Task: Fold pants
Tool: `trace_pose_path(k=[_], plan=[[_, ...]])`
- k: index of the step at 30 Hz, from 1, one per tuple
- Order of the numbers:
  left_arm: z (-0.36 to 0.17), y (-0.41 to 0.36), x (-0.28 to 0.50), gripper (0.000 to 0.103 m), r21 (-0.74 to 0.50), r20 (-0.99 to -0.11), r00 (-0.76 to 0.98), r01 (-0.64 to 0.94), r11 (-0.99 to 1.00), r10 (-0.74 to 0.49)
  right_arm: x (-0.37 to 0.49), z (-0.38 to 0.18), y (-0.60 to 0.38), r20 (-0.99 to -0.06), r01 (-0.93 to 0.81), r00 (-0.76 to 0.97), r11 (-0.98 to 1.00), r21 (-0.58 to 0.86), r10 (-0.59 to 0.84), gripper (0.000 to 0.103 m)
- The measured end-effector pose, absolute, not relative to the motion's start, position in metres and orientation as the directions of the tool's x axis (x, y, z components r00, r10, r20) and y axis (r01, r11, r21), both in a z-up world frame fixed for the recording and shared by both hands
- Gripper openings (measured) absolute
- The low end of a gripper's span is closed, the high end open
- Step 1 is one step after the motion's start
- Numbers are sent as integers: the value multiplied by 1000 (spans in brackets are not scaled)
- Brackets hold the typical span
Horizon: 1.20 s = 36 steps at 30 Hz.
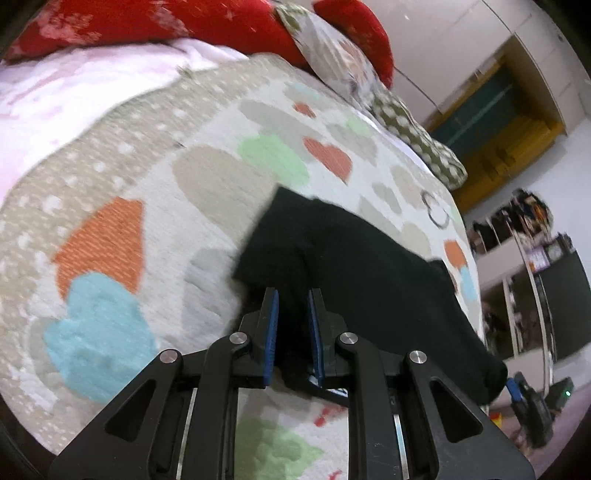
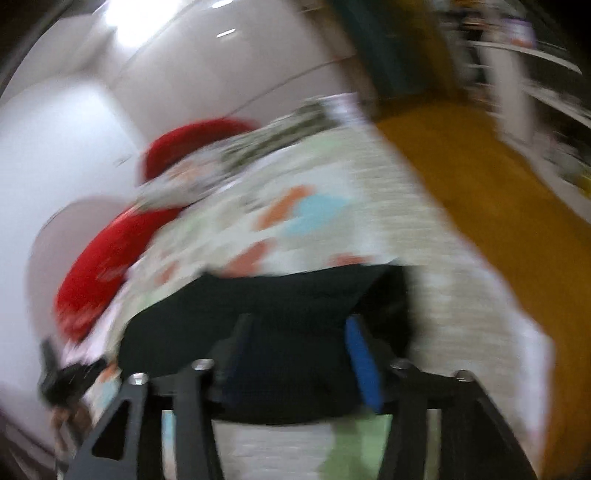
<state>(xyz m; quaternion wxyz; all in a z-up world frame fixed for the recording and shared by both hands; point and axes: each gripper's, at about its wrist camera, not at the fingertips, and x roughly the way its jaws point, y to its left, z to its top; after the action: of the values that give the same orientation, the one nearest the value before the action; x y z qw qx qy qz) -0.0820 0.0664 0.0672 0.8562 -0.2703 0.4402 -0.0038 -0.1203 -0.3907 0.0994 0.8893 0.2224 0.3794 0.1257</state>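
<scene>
The black pants [image 1: 354, 258] lie stretched across a quilt with coloured hearts [image 1: 207, 173]. My left gripper [image 1: 293, 295] is shut on a fold of the black cloth, held between its blue pads [image 1: 272, 325]. At the right edge of that view the other end of the pants hangs from my right gripper [image 1: 515, 389]. In the blurred right wrist view the pants [image 2: 266, 306] fill the space between the fingers, and my right gripper [image 2: 299, 325] is shut on them, one blue pad [image 2: 364, 365] showing.
Red pillows [image 1: 207, 22] and a patterned pillow [image 1: 332, 55] lie at the head of the bed. A pink sheet [image 1: 55, 96] is at the left. Shelves [image 1: 524, 266] and a yellow-framed cupboard [image 1: 509, 122] stand beyond the bed's right edge.
</scene>
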Motion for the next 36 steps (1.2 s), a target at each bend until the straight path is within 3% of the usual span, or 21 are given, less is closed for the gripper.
trace_pose_path(k=[4,9,16,19,20,21,22,23,26,32,36], plan=[[62,77,-81,14,-476,-761,600,-258,841,-247,-96,86,-293,-606,-311,522,796,520,600,53],[56,82,-89,14,-433,-787,584,-293,852,-199,-76,70,-167,-581,-538,328,653,533,745,53],[34,107,-100,14,-400,-831,539,-408,821,-137,-74,54,-37,-664,-738,223,568,364,714,53],[32,113,-102,14,-420,-824,548,-420,804,-144,-73,44,-10,-703,-766,330,614,192,631,53],[33,113,-102,14,-417,-824,549,-418,807,-141,-70,42,-6,-705,-765,349,622,166,618,44],[34,111,-102,14,-413,-824,550,-411,813,-140,-65,40,-5,-713,-753,356,637,164,605,43],[34,110,-102,14,-412,-822,551,-404,817,-142,-57,40,-9,-710,-739,330,638,215,622,36],[35,109,-102,14,-414,-820,553,-397,819,-147,-51,41,-15,-697,-721,296,631,286,653,23],[34,109,-101,14,-432,-815,555,-392,813,-165,-50,57,-25,-669,-728,276,604,324,690,9],[35,115,-106,14,-454,-806,568,-407,792,-170,-73,61,-28,-647,-746,149,514,423,748,3],[36,115,-107,14,-455,-805,569,-408,791,-170,-86,41,-21,-710,-750,241,591,297,662,3]])
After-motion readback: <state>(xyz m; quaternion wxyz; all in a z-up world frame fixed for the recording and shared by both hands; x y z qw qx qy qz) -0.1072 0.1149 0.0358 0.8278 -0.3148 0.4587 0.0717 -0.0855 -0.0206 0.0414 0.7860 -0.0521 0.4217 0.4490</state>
